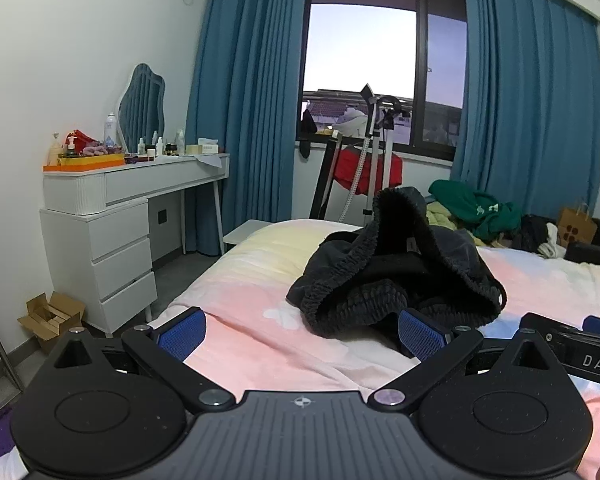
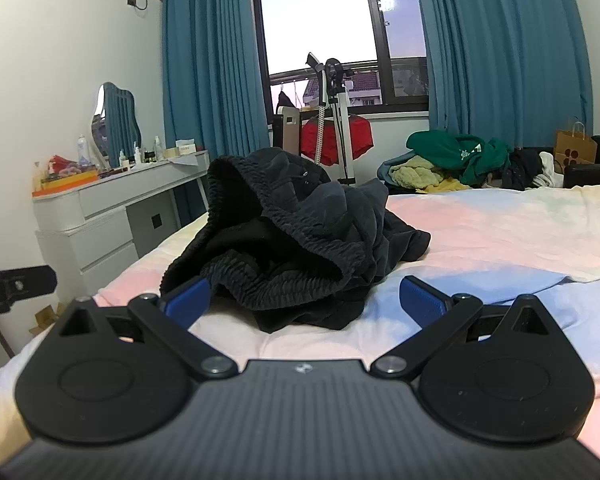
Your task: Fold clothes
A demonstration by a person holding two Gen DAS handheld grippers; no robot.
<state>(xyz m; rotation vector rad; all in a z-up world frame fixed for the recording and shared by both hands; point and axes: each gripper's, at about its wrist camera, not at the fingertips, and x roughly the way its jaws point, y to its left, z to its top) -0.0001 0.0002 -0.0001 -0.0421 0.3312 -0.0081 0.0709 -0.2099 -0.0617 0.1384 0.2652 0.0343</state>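
- A crumpled black garment [image 2: 296, 240] lies heaped on the bed [image 2: 480, 232], just ahead of the right gripper [image 2: 304, 298] and ahead-right of the left gripper [image 1: 300, 334].
- Both grippers hover with fingers [image 2: 188, 300] spread wide, grasping nothing.
- Best next move, likely: pinch the ribbed waistband at two well-separated points and spread it flat.
- Beyond: pastel bedding, blue curtains [image 1: 236, 80], a white dresser [image 1: 112, 216].
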